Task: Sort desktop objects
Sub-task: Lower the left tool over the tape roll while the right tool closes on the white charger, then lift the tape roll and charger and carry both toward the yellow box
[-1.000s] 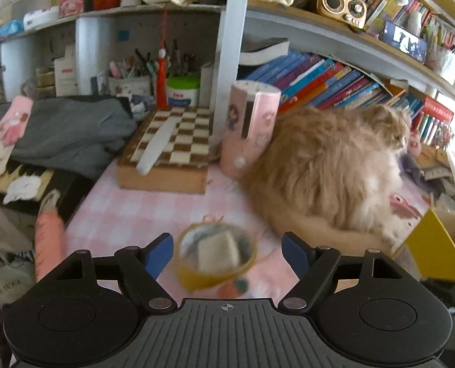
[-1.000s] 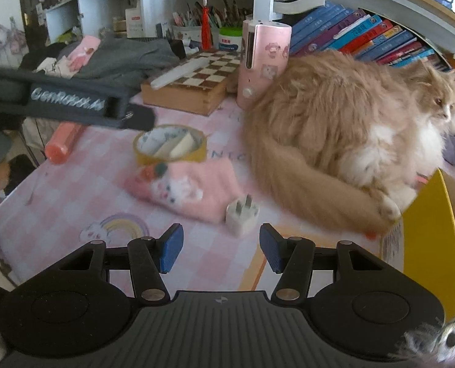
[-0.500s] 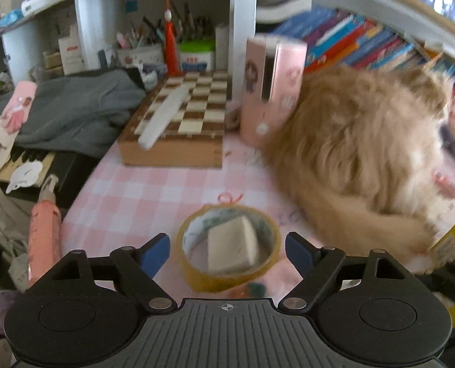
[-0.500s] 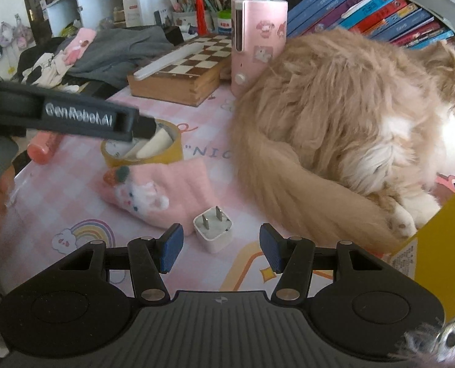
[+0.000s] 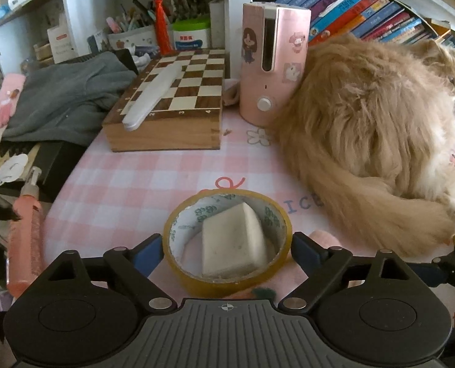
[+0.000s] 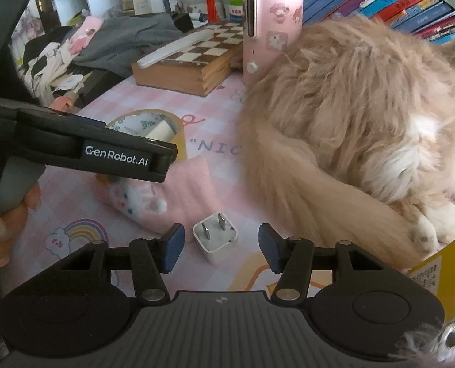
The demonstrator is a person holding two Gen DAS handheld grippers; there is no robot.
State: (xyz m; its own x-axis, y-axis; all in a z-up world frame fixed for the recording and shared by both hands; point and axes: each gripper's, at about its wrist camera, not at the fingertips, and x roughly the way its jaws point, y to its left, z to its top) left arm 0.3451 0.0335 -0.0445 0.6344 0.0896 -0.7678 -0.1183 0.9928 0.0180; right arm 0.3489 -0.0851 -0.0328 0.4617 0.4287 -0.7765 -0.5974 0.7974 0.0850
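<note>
Here, left claw (image 5: 227,250) spread wide, jaws just widened further, straddling a roll of yellow tape (image 5: 227,240) that lies flat on the pink checked bench (image 5: 129,184); blue pads just beside the roll's outer wall on either side, whether touching or a hair apart cannot be told. Inside the roll's ring, a white wedge-shaped block (image 5: 232,248), leaning against the inner wall. Right claw (image 6: 221,247) released, jaws partly apart, with a white plug adapter (image 6: 215,239) lying between the pads, prongs up, clear of both. Just beyond the adapter, a pink sock (image 6: 166,196) with a white animal face, flat on the bench between adapter and tape roll. From the left wrist view: full ring of the tape and the block within it, a wooden chessboard box (image 5: 169,107) with a long white strip lying across it, a pink cylindrical appliance (image 5: 272,61) upright beside it, and only a sliver of the sock past the roll. From the right wrist view: the adapter, unseen from the left; the left claw's black side reaching in over the tape roll and hiding part of it; a hand (image 6: 6,214) wrapped around that claw's grey handle. In both views, a fluffy ginger cat (image 6: 365,116) curled on the bench at the right, tail swept toward the adapter.
</note>
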